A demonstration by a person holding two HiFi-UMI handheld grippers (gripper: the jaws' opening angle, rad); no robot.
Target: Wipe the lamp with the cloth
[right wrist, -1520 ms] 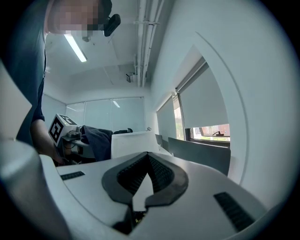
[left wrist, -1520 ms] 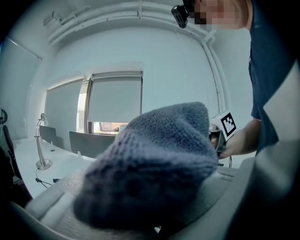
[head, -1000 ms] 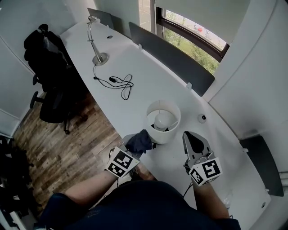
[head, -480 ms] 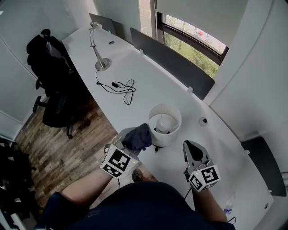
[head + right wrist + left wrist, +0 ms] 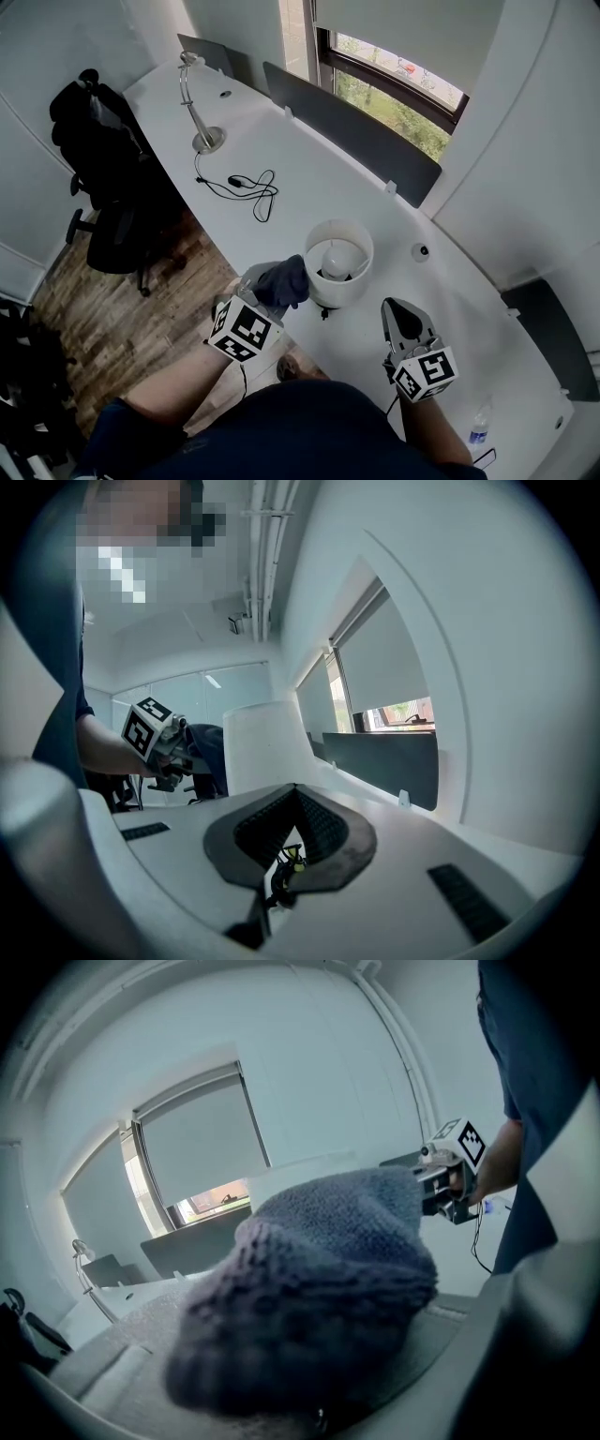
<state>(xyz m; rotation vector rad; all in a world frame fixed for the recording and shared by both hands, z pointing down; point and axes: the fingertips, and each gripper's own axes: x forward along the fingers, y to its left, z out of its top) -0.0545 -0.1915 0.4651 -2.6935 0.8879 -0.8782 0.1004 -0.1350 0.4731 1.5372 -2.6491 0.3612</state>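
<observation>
Left hand-held gripper (image 5: pixel 264 287): pinching the dark cloth (image 5: pixel 286 279). Over the last second it has risen from low beside the lamp (image 5: pixel 339 261) to the shade's left wall, touching or just short of it; wiping judged about to begin.

Lamp: upright on the bench (image 5: pixel 309 178), between both grippers.

Right hand-held gripper (image 5: pixel 401 317): jaws pressed together, empty, barely moved.

Left gripper view: cloth hides most of the shade. Right gripper view: shade's side plain, cloth at its far edge.

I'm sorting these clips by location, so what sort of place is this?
Most likely an office: a long curved white desk with dark divider screens along its back edge, a black office chair beside it, and a silver desk lamp.
</observation>
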